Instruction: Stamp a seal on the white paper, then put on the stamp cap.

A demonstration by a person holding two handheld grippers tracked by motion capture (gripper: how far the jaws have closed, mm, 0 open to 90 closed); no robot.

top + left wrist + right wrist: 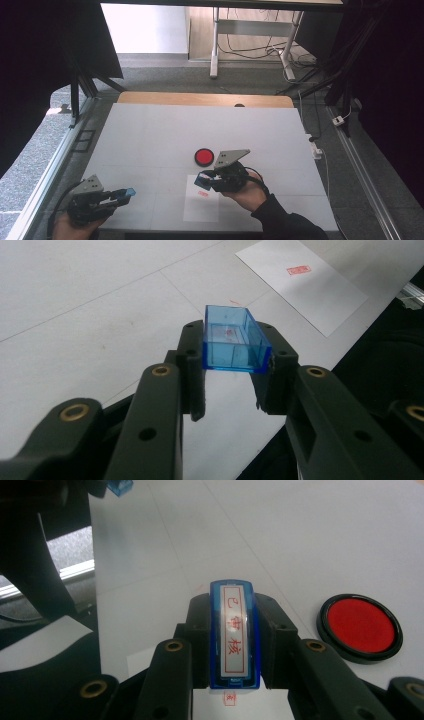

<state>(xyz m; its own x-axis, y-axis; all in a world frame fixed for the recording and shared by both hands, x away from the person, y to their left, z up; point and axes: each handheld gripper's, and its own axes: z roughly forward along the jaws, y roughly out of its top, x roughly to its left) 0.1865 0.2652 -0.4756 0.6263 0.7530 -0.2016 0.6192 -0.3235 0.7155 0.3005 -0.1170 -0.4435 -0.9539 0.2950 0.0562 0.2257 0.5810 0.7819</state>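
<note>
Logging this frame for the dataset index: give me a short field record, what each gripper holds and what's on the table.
left gripper: shut on blue stamp cap, held off the sheet
right gripper: shut on blue stamp, above the paper sheet
paper sheet: white, one red stamp mark
ink pad: red, round, open, beyond the sheet
table: white surface
</note>
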